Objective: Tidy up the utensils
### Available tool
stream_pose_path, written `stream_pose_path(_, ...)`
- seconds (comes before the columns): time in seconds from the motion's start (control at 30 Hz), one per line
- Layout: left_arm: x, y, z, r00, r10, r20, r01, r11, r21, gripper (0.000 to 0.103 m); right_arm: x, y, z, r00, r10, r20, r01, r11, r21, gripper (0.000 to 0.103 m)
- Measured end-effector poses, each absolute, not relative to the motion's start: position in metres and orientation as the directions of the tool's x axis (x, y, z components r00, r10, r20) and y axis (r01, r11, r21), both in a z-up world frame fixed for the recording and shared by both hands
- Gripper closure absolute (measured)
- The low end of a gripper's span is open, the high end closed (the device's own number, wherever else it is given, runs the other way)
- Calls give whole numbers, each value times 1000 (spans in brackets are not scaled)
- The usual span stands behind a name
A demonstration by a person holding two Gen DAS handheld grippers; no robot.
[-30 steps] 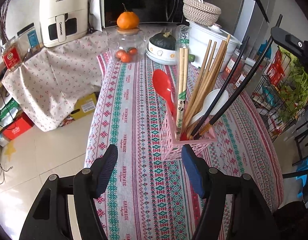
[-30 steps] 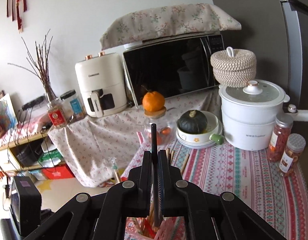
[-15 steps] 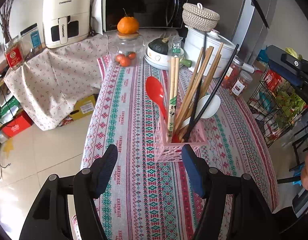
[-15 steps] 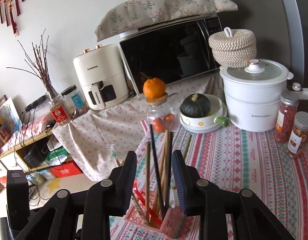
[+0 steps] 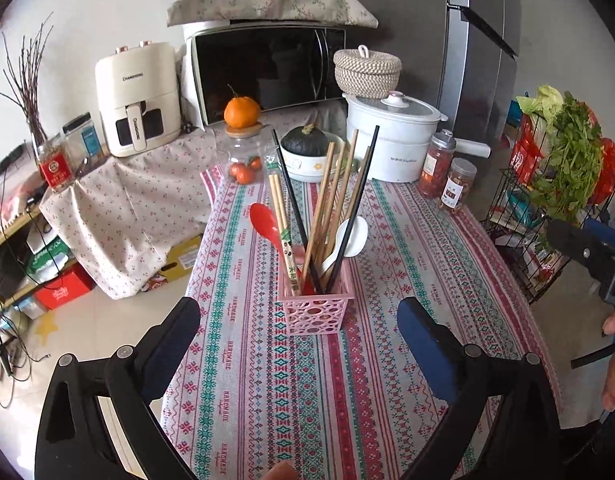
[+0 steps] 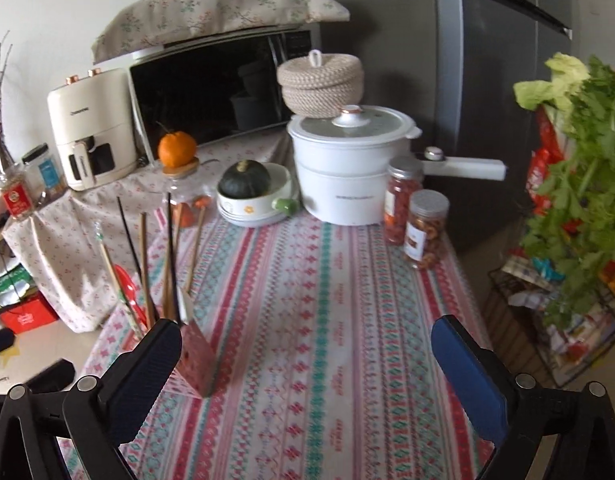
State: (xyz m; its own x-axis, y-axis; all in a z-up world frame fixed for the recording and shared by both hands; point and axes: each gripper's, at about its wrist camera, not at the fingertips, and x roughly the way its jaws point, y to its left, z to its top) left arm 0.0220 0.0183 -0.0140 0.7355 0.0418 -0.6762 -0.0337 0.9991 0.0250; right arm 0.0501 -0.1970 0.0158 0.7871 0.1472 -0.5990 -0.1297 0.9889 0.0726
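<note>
A pink perforated utensil holder stands upright on the patterned tablecloth. It holds several wooden chopsticks, two black chopsticks, a red spoon and a white spoon. My left gripper is open and empty, just in front of the holder. My right gripper is open and empty; the holder sits beside its left finger. The right gripper's body shows at the right edge of the left wrist view.
At the table's far end stand a white pot, a bowl with a dark squash, two jars and a glass jar topped by an orange. A microwave and air fryer stand behind. A wire rack of greens is at the right.
My right gripper let go of the black chopstick into the holder, opened wide, and drew back to the right. My left gripper pulled back and tilted up, staying open.
</note>
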Motion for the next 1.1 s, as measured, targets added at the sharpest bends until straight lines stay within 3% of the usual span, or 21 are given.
stream_pose_path(0.27, 18, -4, -14, 742, 22, -670, -5, 1000, 27, 3, 44, -209, -7, 744, 105, -660, -107, 994, 37, 0)
stream_pose_path(1.1, 25, -1, -21, 736, 41, -675, -31, 999, 27, 3, 51, -209, -8, 734, 102, -671, -92, 994, 51, 0)
